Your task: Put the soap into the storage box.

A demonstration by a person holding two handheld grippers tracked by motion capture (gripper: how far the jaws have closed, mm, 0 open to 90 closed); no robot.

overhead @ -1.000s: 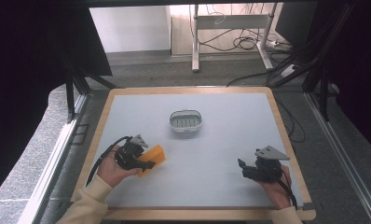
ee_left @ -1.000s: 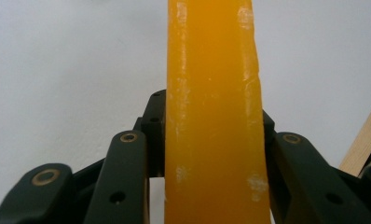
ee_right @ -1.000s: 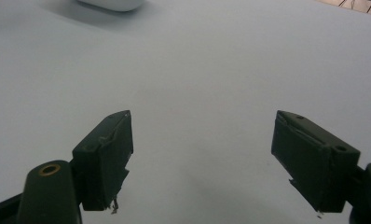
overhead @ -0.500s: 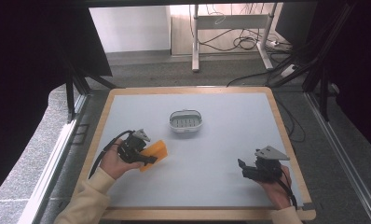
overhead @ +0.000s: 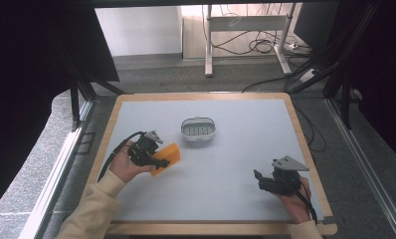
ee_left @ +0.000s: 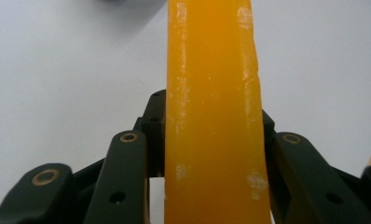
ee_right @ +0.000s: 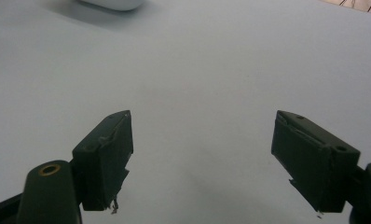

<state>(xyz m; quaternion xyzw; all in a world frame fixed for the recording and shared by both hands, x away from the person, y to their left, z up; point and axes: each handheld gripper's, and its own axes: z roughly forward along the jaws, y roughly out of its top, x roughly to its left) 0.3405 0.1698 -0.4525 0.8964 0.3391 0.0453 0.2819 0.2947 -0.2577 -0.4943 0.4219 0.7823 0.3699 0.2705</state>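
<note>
High view: at centre left, left gripper [overhead: 156, 160] clamps the orange soap bar [overhead: 169, 155] short of the grey dish [overhead: 198, 129] at centre, where a slick bar could slip; right gripper [overhead: 261, 180] idles wide at lower right.

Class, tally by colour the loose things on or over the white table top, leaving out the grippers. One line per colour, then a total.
Orange: 1, the orange soap bar clamped in the left gripper
White: 1, the white soap dish standing on the table
Total: 2
</note>
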